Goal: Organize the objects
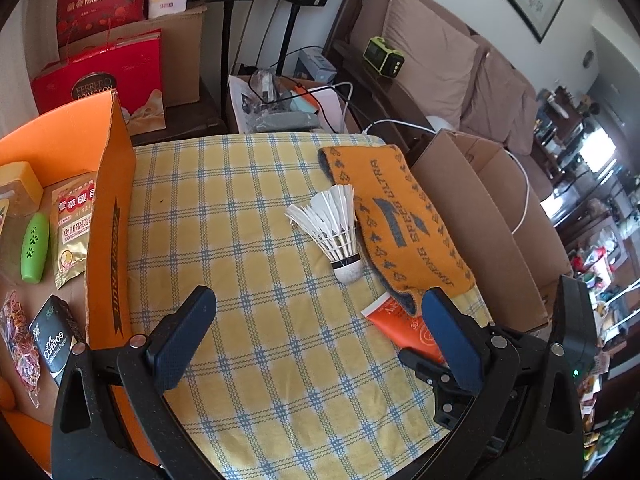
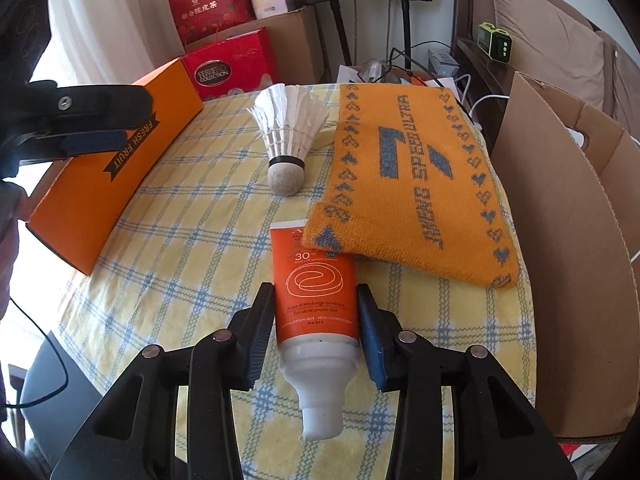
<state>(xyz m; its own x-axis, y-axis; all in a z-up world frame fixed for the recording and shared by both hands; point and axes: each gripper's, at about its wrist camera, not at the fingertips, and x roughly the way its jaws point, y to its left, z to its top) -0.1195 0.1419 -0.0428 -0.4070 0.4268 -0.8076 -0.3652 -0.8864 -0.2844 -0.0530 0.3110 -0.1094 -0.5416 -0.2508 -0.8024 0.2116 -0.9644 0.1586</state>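
Observation:
An orange sunscreen tube (image 2: 316, 296) with a white cap lies on the yellow checked cloth, its top end tucked under the orange knitted band (image 2: 416, 176). My right gripper (image 2: 314, 312) has its pads against both sides of the tube. A white shuttlecock (image 2: 286, 136) lies beyond it. In the left wrist view my left gripper (image 1: 316, 312) is open and empty above the cloth, with the shuttlecock (image 1: 334, 232), band (image 1: 396, 224) and tube (image 1: 400, 320) ahead to the right. The orange fruit box (image 1: 108, 208) stands to the left.
The orange box holds a green case (image 1: 35, 248), a gold packet (image 1: 74, 228), a black packet (image 1: 54, 344) and rubber bands (image 1: 20, 340). An open cardboard box (image 2: 568, 240) stands right of the table. Red gift bags (image 2: 232, 64) and cables lie behind.

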